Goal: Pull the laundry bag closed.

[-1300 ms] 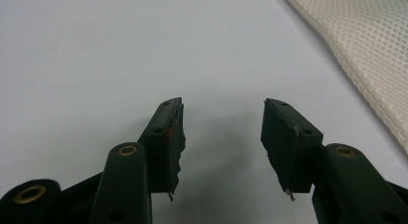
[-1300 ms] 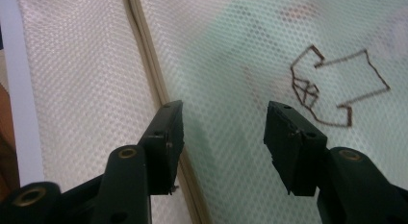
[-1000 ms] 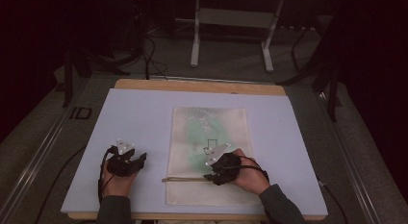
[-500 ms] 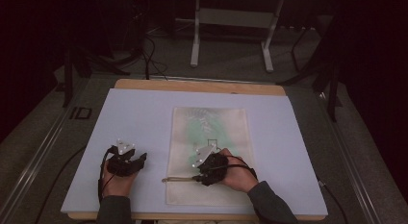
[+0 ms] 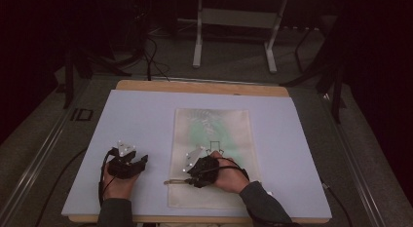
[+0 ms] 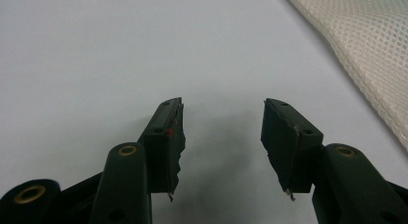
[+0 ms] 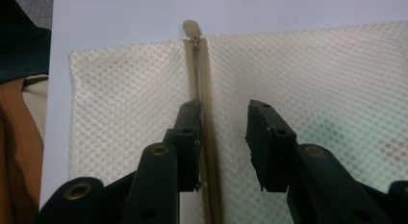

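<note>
A white mesh bag (image 5: pixel 214 134) lies flat on the pale board (image 5: pixel 136 120), with something green showing through its weave. A beige zipper (image 7: pixel 198 75) crosses its near end, and the pull tab (image 7: pixel 192 28) sticks out past the bag's left edge (image 5: pixel 168 181). My right gripper (image 5: pixel 192 174) hovers low over that zipper, jaws open (image 7: pixel 223 108), the zipper tape running just beside one fingertip (image 7: pixel 188 119). My left gripper (image 5: pixel 130 161) rests on the bare board left of the bag, open (image 6: pixel 223 103) and holding nothing; the mesh bag's edge (image 6: pixel 370 46) shows off to its side.
The board sits on a wooden table (image 5: pixel 204 86) whose far edge shows. Beyond it are a dark floor, cables (image 5: pixel 151 51) and a metal stand (image 5: pixel 234 22). A sleeve and hand (image 7: pixel 19 113) show at one side of the right gripper view.
My right gripper has slid left along the zipper, toward the pull tab. The left gripper has stayed where it was.
</note>
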Demonstrator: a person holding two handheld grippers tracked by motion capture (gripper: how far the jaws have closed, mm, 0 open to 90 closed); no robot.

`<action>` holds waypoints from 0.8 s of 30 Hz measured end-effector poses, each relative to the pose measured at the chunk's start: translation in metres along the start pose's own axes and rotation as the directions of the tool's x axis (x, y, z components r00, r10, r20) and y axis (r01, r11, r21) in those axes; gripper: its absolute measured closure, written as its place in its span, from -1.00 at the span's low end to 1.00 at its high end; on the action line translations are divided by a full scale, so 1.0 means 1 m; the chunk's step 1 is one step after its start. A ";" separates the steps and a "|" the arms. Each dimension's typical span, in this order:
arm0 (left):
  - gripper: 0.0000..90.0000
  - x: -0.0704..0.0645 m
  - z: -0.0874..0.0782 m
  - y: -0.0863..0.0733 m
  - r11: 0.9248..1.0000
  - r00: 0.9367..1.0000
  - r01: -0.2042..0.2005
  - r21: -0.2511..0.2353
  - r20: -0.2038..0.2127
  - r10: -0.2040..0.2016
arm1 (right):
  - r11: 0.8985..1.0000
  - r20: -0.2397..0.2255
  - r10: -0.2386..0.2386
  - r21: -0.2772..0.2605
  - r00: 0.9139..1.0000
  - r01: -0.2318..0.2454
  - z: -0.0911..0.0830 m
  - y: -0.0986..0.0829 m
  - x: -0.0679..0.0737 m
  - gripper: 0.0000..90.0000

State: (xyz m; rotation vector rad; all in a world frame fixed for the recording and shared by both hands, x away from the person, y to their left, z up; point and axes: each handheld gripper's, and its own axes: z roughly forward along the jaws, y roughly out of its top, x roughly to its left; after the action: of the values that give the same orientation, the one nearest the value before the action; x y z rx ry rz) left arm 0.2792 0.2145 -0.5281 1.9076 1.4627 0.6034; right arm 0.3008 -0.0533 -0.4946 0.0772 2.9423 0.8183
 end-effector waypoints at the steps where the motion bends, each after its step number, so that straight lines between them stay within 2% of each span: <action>1: 0.10 0.000 0.000 0.000 1.000 1.000 0.000 0.000 -0.001 0.000 | 1.000 0.000 -0.002 -0.002 1.000 0.002 0.001 0.001 0.000 0.48; 14: 0.09 0.001 0.000 0.000 1.000 1.000 0.000 0.001 -0.001 0.000 | 0.999 -0.008 -0.030 -0.026 1.000 0.030 0.013 0.022 0.005 0.65; 24: 0.09 0.001 0.000 0.000 1.000 1.000 -0.001 0.002 -0.002 0.001 | 0.998 -0.019 -0.047 -0.031 0.999 0.046 0.026 0.039 0.008 0.63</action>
State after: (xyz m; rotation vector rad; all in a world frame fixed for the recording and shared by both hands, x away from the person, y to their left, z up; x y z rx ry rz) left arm 0.2796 0.2157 -0.5286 1.9104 1.4641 0.6045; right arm 0.2958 -0.0064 -0.4971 -0.0018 2.9371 0.8625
